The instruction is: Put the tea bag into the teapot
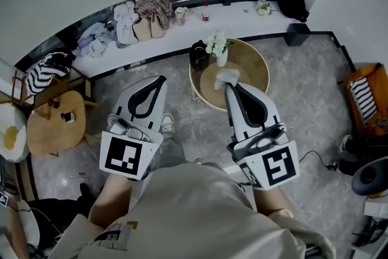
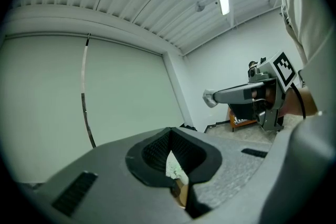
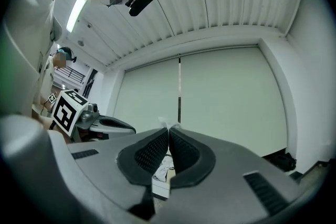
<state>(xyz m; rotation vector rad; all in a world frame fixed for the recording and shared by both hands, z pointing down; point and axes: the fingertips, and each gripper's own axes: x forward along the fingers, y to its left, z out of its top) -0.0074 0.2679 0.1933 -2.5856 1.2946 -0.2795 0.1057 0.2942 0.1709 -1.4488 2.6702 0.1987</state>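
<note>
In the head view, a black teapot [image 1: 199,55] stands on the round wooden table [image 1: 256,70], next to a small vase of white flowers [image 1: 217,43]. My right gripper [image 1: 228,85] is held above the table's near side, shut on a white tea bag [image 1: 227,75] that sticks out past its tips. The right gripper view shows only a small white corner of the tea bag [image 3: 167,124] above the closed jaws. My left gripper [image 1: 160,79] hovers over the floor left of the table, shut and holding nothing. In the left gripper view, the tea bag [image 2: 209,97] shows at the right gripper's tip.
A small wooden side table [image 1: 54,127] stands at the left. Bags and clothes [image 1: 145,18] lie on the white ledge along the back wall. An orange rack [image 1: 365,97] and cables [image 1: 321,164] are at the right. A shoe [image 1: 167,123] shows on the marble floor.
</note>
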